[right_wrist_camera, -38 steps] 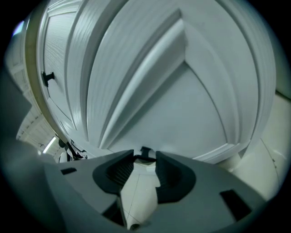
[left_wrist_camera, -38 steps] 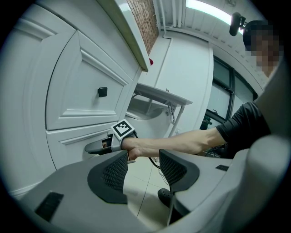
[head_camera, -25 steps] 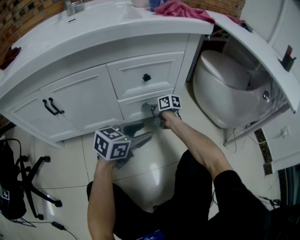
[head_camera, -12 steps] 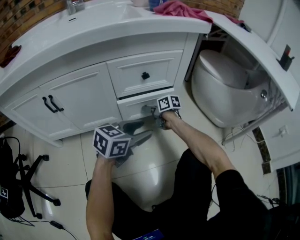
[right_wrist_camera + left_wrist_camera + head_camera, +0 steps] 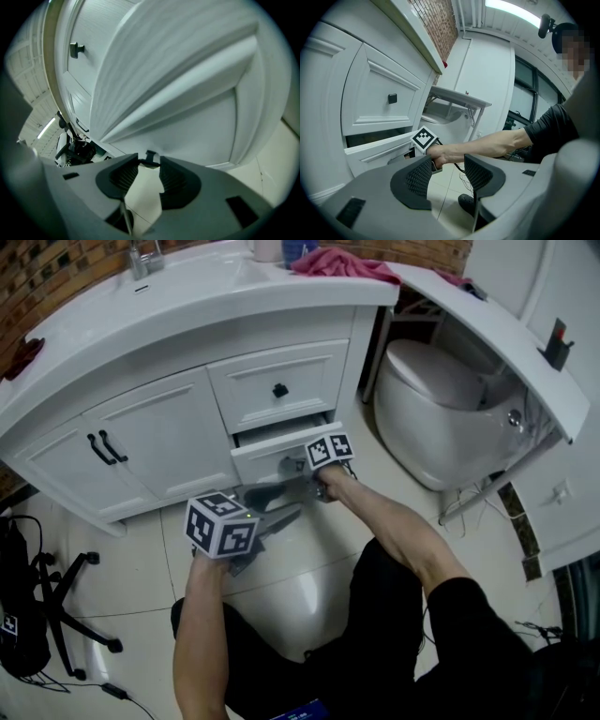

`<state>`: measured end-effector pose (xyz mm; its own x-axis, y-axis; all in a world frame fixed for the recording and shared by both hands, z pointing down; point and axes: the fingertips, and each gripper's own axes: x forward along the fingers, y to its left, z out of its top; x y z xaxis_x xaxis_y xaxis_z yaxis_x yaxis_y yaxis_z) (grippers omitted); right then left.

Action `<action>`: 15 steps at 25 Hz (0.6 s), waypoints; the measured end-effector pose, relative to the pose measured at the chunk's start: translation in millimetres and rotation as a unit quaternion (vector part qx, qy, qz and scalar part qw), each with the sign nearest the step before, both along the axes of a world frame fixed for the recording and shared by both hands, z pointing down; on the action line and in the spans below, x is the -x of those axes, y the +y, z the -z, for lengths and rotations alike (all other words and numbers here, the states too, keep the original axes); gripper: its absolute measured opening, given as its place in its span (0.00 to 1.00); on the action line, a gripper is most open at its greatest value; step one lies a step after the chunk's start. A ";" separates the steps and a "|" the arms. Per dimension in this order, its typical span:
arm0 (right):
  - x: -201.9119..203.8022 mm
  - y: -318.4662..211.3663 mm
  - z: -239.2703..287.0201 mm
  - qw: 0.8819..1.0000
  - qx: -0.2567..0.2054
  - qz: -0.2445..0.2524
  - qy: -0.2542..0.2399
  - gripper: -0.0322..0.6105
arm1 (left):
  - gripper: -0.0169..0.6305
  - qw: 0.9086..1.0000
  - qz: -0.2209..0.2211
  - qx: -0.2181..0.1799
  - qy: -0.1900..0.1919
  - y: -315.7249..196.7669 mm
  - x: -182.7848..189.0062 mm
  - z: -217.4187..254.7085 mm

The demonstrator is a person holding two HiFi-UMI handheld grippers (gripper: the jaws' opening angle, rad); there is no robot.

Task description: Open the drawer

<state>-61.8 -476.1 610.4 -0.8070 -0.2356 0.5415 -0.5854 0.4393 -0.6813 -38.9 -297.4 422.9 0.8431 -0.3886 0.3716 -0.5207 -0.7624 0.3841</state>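
The white vanity has two stacked drawers. The lower drawer [image 5: 272, 454] stands a little way out, with a dark gap above its front. My right gripper [image 5: 305, 466] is shut on that drawer's small black knob [image 5: 150, 157], which sits between the pad tips in the right gripper view. The upper drawer [image 5: 281, 381] is closed, its black knob [image 5: 279, 390] free. My left gripper [image 5: 279, 504] hangs open above the floor, to the lower left of the drawer, with nothing between its pads [image 5: 419, 178]. The left gripper view also shows the lower drawer [image 5: 379, 151] ajar.
Two cabinet doors with black handles [image 5: 103, 448] fill the vanity's left side. A toilet [image 5: 441, 413] stands close on the right. A pink cloth [image 5: 342, 263] lies on the countertop. A black stand's legs [image 5: 66, 601] spread over the tiles at lower left.
The lower drawer has slid out of the vanity and the gap above its front has widened. My right gripper came back toward me with the knob. The left gripper shifted only slightly.
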 end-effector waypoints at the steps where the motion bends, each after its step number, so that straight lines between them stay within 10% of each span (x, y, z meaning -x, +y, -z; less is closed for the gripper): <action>1: -0.7 2.5 0.0 1.000 -0.001 0.001 0.003 0.31 | 0.36 1.000 0.001 -0.001 0.000 2.4 0.5 1.1; 15: -7.0 26.0 -0.4 0.999 -0.008 0.027 0.037 0.31 | 0.36 1.000 0.011 -0.006 -0.003 22.6 7.4 9.5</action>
<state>-54.8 -450.0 610.8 -0.7763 -0.2016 0.5972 -0.6092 0.4832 -0.6288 -46.3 -274.9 413.4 0.8328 -0.4107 0.3712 -0.5386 -0.7558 0.3723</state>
